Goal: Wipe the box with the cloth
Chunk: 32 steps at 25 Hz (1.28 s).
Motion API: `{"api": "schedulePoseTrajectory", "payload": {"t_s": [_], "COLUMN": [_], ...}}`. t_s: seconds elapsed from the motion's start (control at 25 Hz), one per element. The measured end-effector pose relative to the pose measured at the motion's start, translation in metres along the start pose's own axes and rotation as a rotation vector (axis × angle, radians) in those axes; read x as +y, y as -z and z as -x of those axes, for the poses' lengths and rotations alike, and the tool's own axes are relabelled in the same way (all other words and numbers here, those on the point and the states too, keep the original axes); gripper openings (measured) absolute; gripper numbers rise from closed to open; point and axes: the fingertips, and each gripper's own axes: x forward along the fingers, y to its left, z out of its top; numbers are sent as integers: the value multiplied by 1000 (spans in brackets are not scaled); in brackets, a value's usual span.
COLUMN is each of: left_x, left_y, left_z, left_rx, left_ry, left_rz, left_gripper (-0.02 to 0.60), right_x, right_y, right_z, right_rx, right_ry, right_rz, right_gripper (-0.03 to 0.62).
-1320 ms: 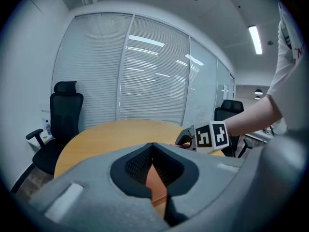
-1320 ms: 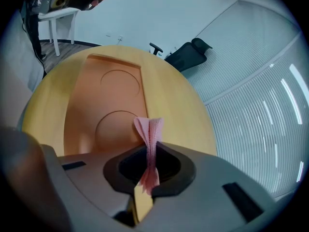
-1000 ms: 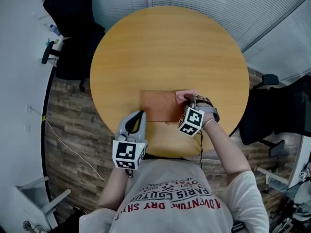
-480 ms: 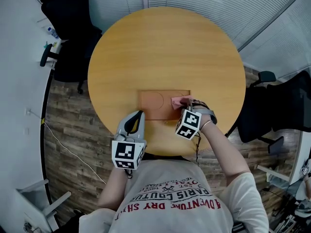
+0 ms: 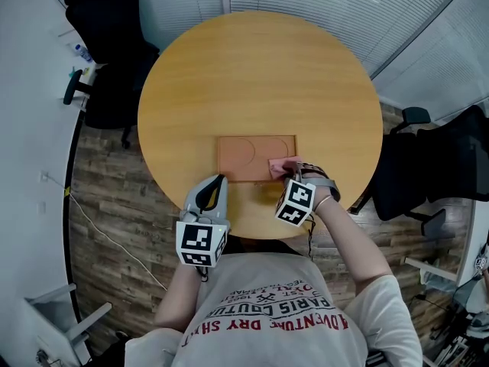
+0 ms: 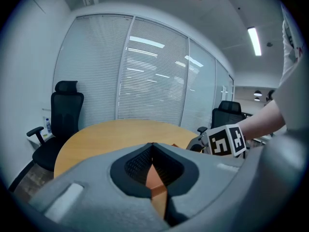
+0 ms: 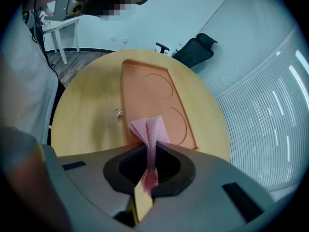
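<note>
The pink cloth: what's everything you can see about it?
The pink cloth is a small, thin, woven-looking piece, folded into a bunch. The right gripper is shut on it: one end is pinched between the jaws and the free end sticks out ahead. That end appears to rest on the near end of the flat orange box, which lies on the round wooden table.
</note>
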Motion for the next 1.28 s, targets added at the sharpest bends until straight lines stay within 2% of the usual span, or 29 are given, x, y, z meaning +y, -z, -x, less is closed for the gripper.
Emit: {"api": "schedulePoseTrajectory", "payload": {"t_s": [0.24, 0.48, 0.72, 0.84, 1.04, 1.28], "left_x": [-7, -19, -26, -27, -20, -2], "left_y": [7, 11, 13, 5, -18, -48], "left_z": [14, 29, 41, 44, 47, 39], "left_rx": [-8, -14, -24, -40, -86, -117], "left_ry": [0, -5, -23, -16, -5, -13], "left_rz": [-1, -1, -3, -17, -21, -56], "left_gripper": [9, 9, 9, 9, 9, 9], "right_x": [23, 47, 44, 21, -26, -76], "right_y": [3, 12, 13, 5, -14, -39], "right_z": [9, 31, 55, 71, 110, 156], "right_rx": [7, 2, -36, -112, -299, -552], "right_ry": [-11, -72, -30, 20, 86, 235], "right_rz": [0, -79, -151, -290, -548, -730], "right_gripper": [31, 32, 32, 32, 32, 32]}}
